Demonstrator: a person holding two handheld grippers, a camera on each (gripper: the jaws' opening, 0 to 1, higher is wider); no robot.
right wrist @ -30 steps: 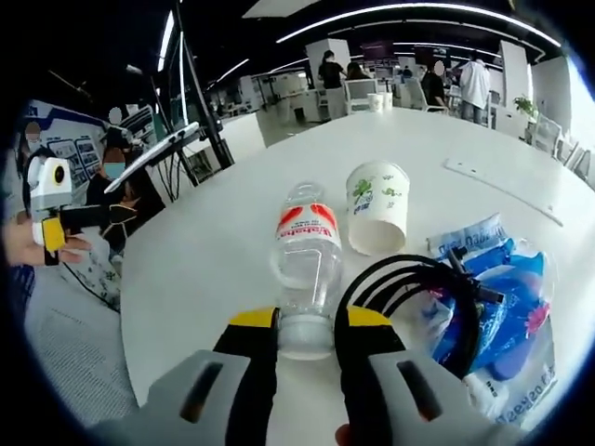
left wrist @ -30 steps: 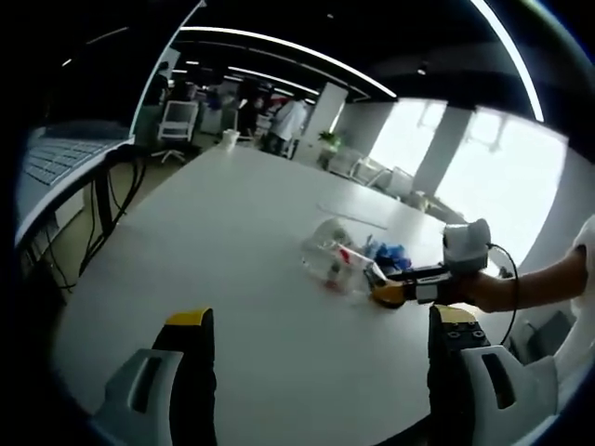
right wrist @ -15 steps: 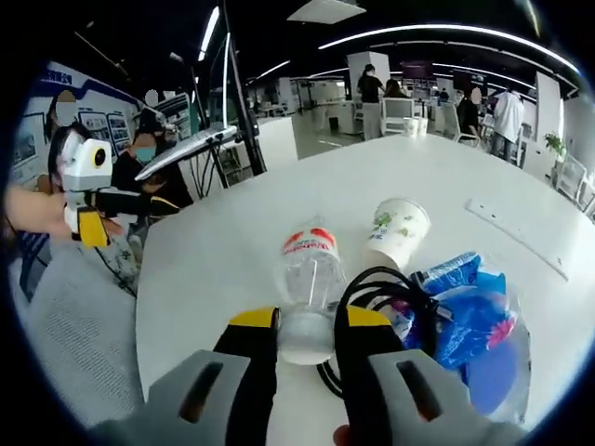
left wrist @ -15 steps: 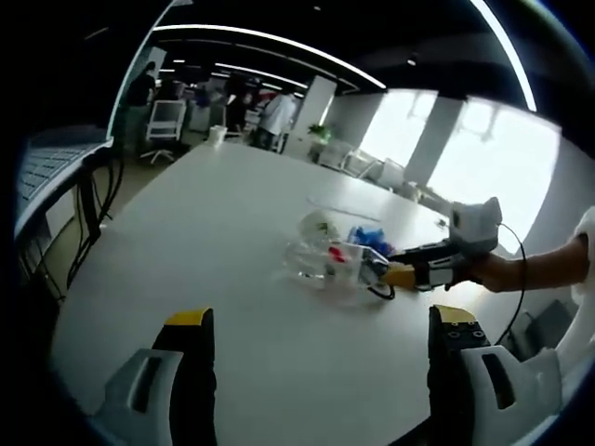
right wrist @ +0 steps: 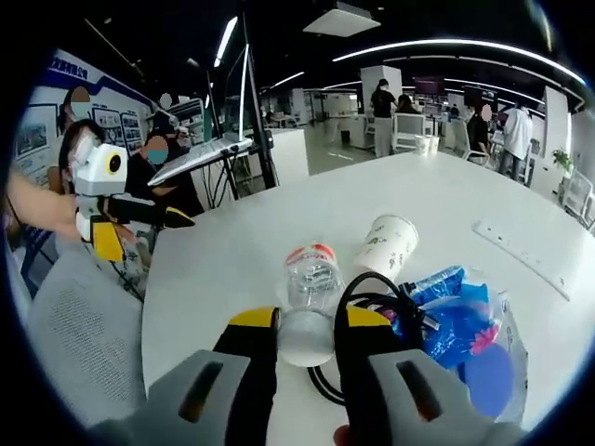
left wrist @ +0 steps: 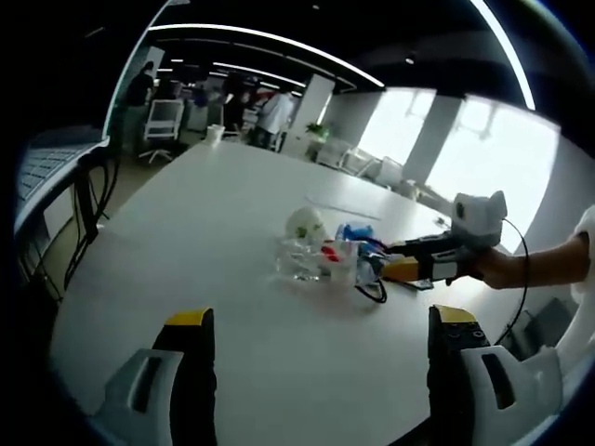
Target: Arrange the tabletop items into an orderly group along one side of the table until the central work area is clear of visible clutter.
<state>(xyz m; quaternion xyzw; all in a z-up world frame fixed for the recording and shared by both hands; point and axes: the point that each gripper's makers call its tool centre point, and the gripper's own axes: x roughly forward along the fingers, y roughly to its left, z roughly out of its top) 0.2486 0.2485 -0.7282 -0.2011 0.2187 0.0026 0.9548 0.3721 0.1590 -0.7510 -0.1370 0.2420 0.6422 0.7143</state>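
Right gripper [right wrist: 307, 336] clamped on the base of a clear plastic water bottle with a red-and-white label [right wrist: 309, 295] — left gripper [left wrist: 321, 321] held wide and empty.

The bottle lies on its side on the round white table [right wrist: 223, 260], its cap end pointing away. Just right of it lie a tipped white paper cup with green print [right wrist: 387, 245], a coiled black cable [right wrist: 376, 302] and a crumpled blue-and-clear plastic bag [right wrist: 465, 325] — all close together. In the left gripper view this cluster sits mid-table, beyond the open jaws.
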